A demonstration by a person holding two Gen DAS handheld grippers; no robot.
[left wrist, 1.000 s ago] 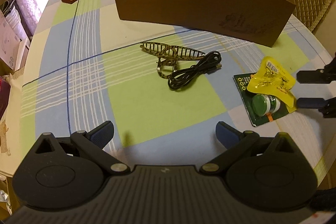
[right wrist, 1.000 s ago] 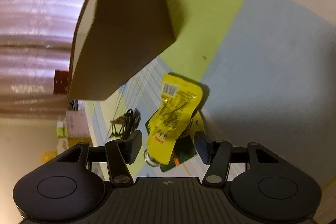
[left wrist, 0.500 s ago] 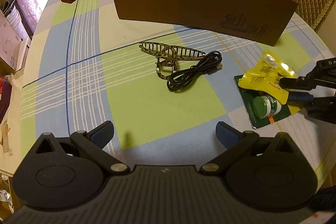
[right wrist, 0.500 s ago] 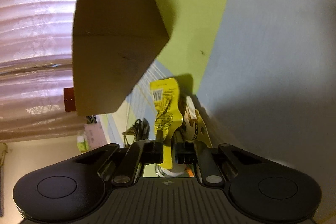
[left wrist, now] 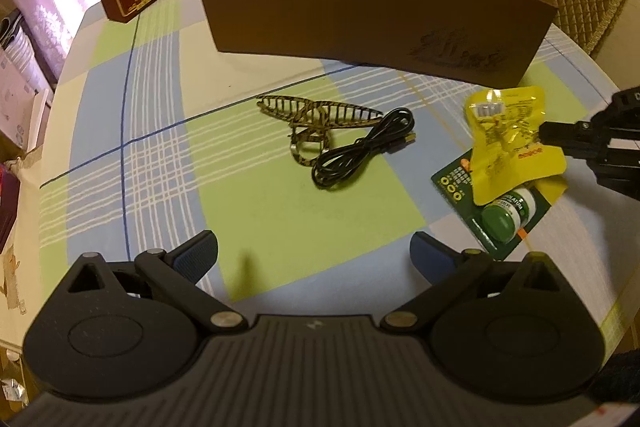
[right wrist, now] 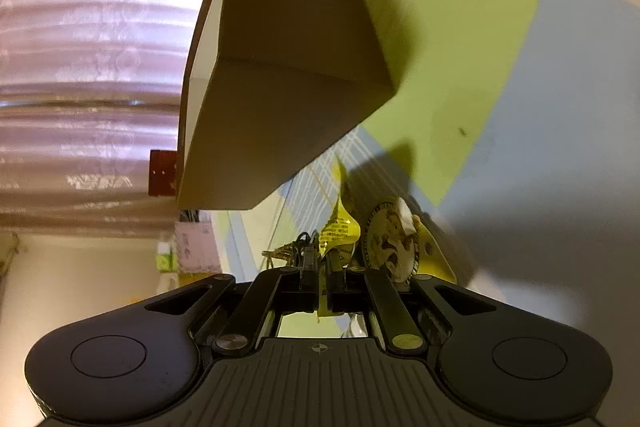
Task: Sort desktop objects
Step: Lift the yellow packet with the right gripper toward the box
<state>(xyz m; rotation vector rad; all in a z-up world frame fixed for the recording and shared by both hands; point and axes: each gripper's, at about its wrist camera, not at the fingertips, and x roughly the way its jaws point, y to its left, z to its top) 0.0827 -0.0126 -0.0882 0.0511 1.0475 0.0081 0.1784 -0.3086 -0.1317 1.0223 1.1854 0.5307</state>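
My right gripper (right wrist: pixel 322 273) is pinched shut on the edge of the yellow packet (left wrist: pixel 510 141), at the right of the left-wrist view. My left gripper (left wrist: pixel 314 253) hangs over the checked tablecloth (left wrist: pixel 160 131) at the bottom of that frame, jaws wide apart and empty.

The hold is what worries me. The pads have only a thin margin of slick film between them, so the packet could slide out as I lift — or tear at the seam if I jerk it. It also lies over the green blister card (left wrist: pixel 454 183) with the green-capped bottle (left wrist: pixel 504 217); the two may cling, and the card could drag along and drop short of the brown box (left wrist: pixel 372 23) in the upper middle of the frame.

The box wall is tall. If I carry low, the dangling packet could catch the rim and pull loose. From my own wrist view the packet sits nearly edge-on between the fingers, so I cannot judge how deep the bite goes.

The hair clip (left wrist: pixel 316 113) and black cable (left wrist: pixel 360 151) lie together mid-frame, touching — a likely tangle later.
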